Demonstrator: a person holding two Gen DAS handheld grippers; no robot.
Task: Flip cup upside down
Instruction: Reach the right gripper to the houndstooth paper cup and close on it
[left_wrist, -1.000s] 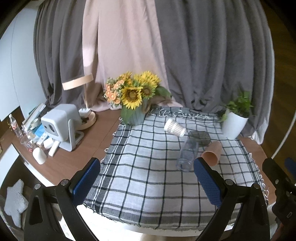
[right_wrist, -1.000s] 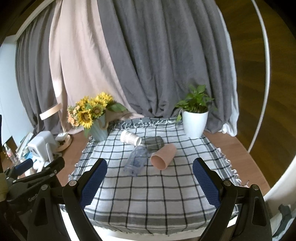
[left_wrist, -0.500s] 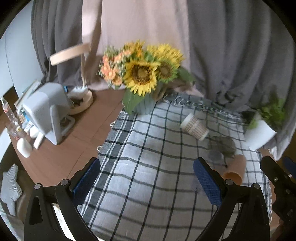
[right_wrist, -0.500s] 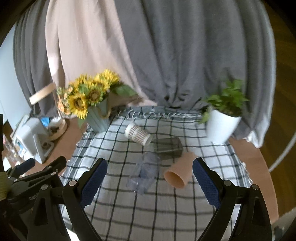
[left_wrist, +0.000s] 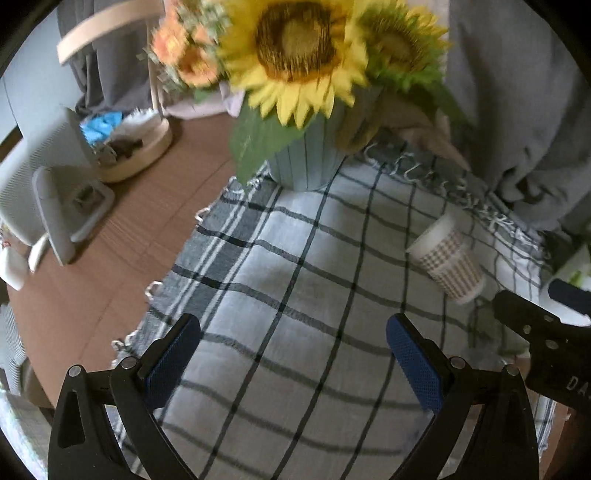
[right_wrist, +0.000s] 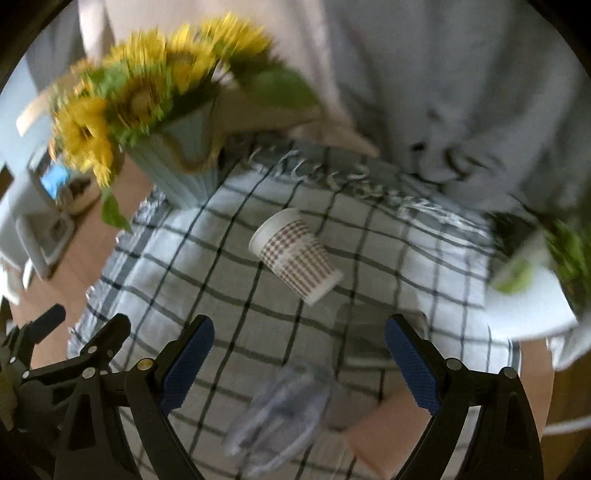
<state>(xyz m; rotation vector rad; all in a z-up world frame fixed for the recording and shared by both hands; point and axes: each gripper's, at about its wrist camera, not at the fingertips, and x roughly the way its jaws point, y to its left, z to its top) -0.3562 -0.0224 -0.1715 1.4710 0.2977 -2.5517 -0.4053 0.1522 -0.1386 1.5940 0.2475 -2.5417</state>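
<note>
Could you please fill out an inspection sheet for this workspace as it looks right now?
Surface: checked cloth spread over a wooden table.
Job's things: patterned paper cup lying on its side on the cloth, not gripped; clear cup and peach cup also lying on their sides, blurred.
Clutter: sunflower vase at the cloth's far left corner; white plant pot; white device; dark flat object, blurred.
Grippers: left gripper open, empty; right gripper open, empty, above the fallen cups.
Cables: nothing seen.
Surroundings: grey curtains behind the table.
</note>
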